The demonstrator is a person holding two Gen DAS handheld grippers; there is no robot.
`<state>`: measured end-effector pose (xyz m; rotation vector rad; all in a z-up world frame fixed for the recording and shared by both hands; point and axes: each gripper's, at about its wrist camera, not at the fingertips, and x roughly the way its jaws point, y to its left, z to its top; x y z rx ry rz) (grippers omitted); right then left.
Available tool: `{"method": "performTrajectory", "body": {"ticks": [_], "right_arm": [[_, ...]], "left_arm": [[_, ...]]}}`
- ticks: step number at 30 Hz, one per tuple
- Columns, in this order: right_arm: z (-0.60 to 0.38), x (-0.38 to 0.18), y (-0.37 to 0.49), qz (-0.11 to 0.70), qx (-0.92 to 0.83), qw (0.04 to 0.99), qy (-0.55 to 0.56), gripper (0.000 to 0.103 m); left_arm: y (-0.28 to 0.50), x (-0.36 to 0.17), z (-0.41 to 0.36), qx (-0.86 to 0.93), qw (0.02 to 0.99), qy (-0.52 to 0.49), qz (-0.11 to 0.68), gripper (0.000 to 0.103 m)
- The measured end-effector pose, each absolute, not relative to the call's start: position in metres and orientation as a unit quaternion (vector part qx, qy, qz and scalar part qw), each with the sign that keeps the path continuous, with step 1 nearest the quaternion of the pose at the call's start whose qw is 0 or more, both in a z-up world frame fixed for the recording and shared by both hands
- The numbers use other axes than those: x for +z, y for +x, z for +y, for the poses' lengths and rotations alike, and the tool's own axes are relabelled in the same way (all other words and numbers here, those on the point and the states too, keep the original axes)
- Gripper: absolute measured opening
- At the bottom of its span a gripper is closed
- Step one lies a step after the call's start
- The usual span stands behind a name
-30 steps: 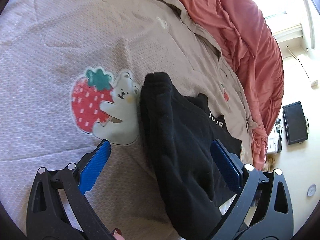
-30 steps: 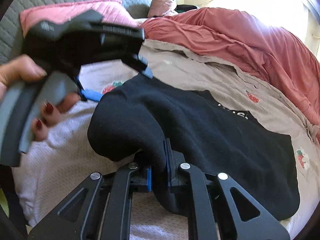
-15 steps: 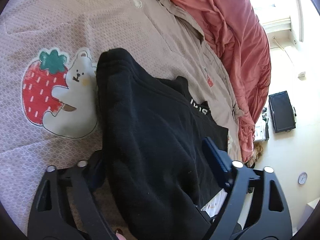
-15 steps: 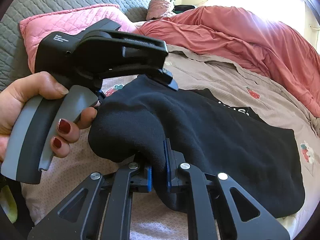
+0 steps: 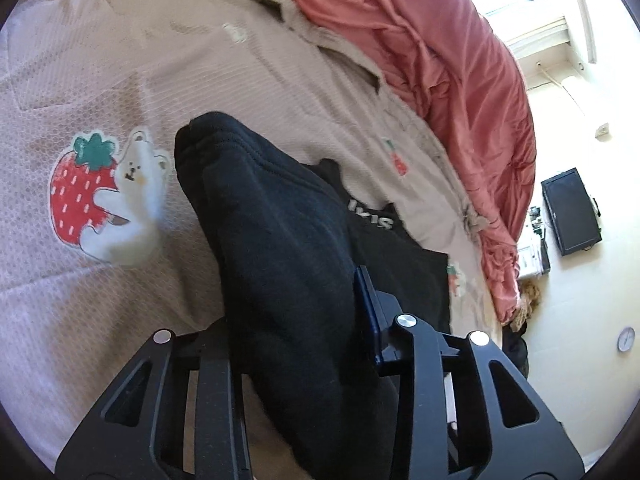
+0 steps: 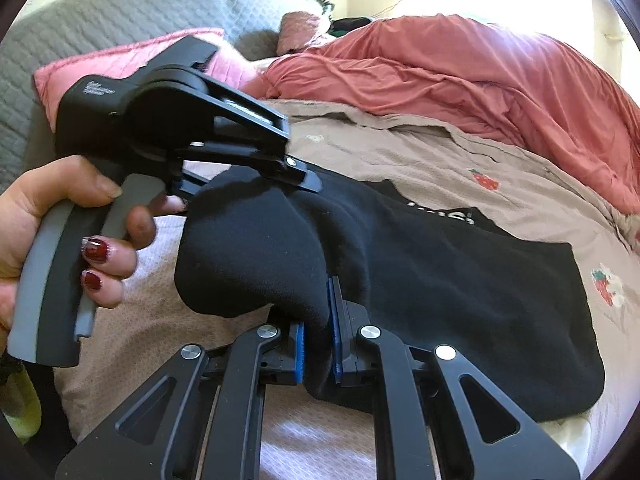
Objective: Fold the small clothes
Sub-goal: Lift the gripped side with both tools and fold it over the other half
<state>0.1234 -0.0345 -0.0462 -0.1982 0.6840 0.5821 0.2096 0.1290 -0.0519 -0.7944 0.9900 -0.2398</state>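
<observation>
Your right gripper [image 6: 318, 334] is clamped on the black garment [image 6: 440, 280] — its edge pinched between the blue pads. Your left gripper [image 5: 296, 312] is closing around a thick fold of it.

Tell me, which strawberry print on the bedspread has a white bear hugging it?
The big strawberry left of the black garment. The small strawberries towards the red duvet show no bear.
</observation>
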Motion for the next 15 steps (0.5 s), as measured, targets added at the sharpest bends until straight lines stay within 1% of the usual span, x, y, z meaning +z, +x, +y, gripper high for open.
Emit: {"method": "performTrajectory", "body": {"ticks": [9, 15], "right_arm": [[-0.081, -0.036, 0.126, 0.325, 0.267, 0.906, -0.040, 0.008], [-0.123, -0.017, 0.134, 0.312, 0.249, 0.917, 0.009, 0.008]], "left_arm": [[0.208, -0.029, 0.092, -0.099, 0.799, -0.365, 0.468, 0.024], [0.228, 0.006, 0.044, -0.099, 0.814, -0.309, 0.482, 0.024]]}}
